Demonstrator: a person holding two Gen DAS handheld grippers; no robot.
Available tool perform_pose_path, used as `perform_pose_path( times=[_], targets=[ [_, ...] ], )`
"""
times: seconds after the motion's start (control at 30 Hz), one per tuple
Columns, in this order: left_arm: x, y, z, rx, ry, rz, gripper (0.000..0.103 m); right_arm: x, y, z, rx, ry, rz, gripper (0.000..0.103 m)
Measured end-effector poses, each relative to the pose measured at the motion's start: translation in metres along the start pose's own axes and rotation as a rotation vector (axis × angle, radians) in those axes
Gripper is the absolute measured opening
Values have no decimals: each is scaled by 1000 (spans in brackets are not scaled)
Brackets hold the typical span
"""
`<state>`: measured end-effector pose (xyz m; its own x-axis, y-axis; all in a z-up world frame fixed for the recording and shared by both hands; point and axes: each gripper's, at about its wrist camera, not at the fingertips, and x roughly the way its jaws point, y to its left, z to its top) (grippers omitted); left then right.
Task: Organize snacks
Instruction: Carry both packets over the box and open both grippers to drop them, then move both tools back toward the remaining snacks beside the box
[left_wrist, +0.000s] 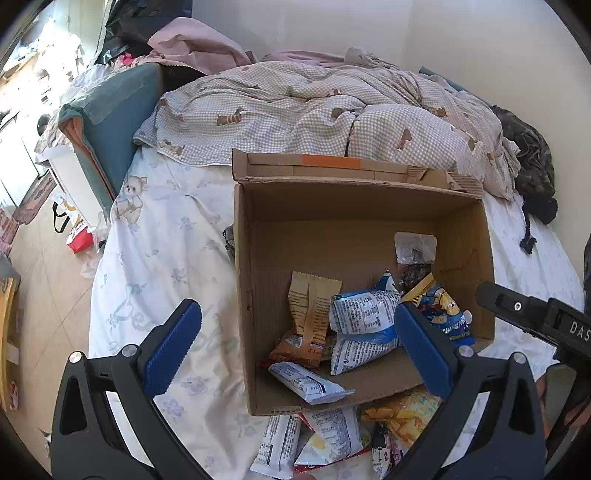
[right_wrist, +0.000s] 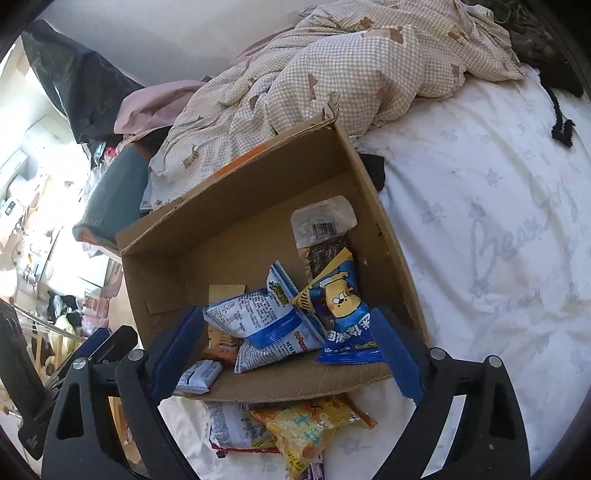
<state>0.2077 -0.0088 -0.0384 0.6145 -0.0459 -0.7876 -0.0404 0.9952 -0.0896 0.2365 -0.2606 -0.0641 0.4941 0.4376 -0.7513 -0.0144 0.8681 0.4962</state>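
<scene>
An open cardboard box (left_wrist: 245, 266) stands on the bed. Inside lie two blue-and-white packs (left_wrist: 364, 317), an orange-brown pack (left_wrist: 310, 314), a blue cartoon pack (left_wrist: 447, 314), a clear pack of dark bits (left_wrist: 413, 254) and a small white bar (left_wrist: 306, 380). My left gripper (left_wrist: 295, 306) hangs open over the box's near left corner, with nothing between its pads. My right gripper (right_wrist: 286, 312) is open above the blue-and-white packs (right_wrist: 258, 314) and the cartoon pack (right_wrist: 343, 299), pressing on neither. More snacks lie on the sheet before the box, among them a yellow pack (right_wrist: 310, 428) and white packs (left_wrist: 332, 439).
A checked quilt (left_wrist: 314, 110) is bunched behind the box. The white flowered sheet (right_wrist: 498, 221) spreads to the right. A blue padded piece (left_wrist: 110, 122) stands at the bed's left, with cluttered floor (left_wrist: 48, 258) beyond. A black cord (right_wrist: 561, 125) lies at far right.
</scene>
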Motion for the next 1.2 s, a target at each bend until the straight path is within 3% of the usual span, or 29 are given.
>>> perform_pose_path(
  times=[0.47, 0.6, 0.97, 1.2],
  targets=[
    [-19, 15, -6, -25, -7, 8, 103, -11, 7, -10, -6, 4, 31, 94],
    [-30, 24, -10, -71, 17, -8, 103, -16, 2, -24, 55, 40, 71, 94],
    [-60, 39, -42, -45, 17, 27, 103, -35, 1, -57, 41, 54, 34, 94],
    [-67, 57, -59, -92, 56, 36, 103, -44, -1, -77, 55, 75, 35, 94]
  ],
)
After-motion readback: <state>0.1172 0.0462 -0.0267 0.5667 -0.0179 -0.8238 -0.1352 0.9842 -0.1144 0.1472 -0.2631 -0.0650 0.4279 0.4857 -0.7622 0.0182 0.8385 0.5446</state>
